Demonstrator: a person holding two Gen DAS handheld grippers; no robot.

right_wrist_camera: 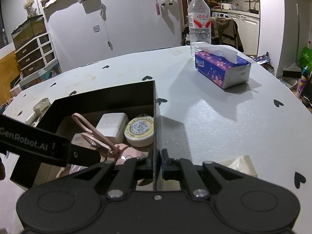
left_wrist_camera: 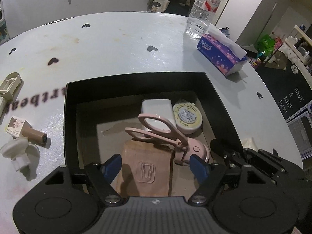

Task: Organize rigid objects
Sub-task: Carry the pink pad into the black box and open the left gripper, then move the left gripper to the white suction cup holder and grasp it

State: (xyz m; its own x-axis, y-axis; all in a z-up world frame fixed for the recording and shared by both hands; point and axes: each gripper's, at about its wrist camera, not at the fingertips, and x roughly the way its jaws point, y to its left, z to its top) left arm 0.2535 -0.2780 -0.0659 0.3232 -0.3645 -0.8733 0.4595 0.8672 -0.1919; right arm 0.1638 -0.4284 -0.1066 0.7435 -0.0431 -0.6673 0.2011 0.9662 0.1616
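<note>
Black box (left_wrist_camera: pixel 140 85) on white round table (left_wrist_camera: pixel 117 44), printed with small black hearts, open at top. Inside, at far right corner, round yellow-and-white tape measure (left_wrist_camera: pixel 187 118), just beside white rectangular charger (left_wrist_camera: pixel 157 110). Pink scissors (left_wrist_camera: pixel 156 130) tilted with handles up, leaning over charger and over brown flat case (left_wrist_camera: pixel 147 168) with embossed mark, which lies at near side of box. Round pink device (left_wrist_camera: pixel 197 149) with small button under scissor pivot, touching scissors. Left gripper (left_wrist_camera: pixel 156 165) over near part of box, pointing steeply down, jaws released and apart; brown case between blue pads (left_wrist_camera: pixel 198 165) but not pressed by them, gap visible on both sides. Right gripper (right_wrist_camera: pixel 157 162) clenched on right wall of box (right_wrist_camera: pixel 155 126), thin black wall pinched between two fingers, near its front end. Outside box on left: small brown bottle with printed carton (left_wrist_camera: pixel 27 131) lying on side, white plastic cap-like piece (left_wrist_camera: pixel 17 152) just beside it, beige plastic holder (left_wrist_camera: pixel 9 85) at table edge. On far right of table: purple tissue pack (right_wrist_camera: pixel 222 68) with white tissue sticking out, clear water bottle (right_wrist_camera: pixel 199 21) upright behind it. Cream folded paper or cloth (right_wrist_camera: pixel 239 164) on table beside right gripper, cannot tell which.
</note>
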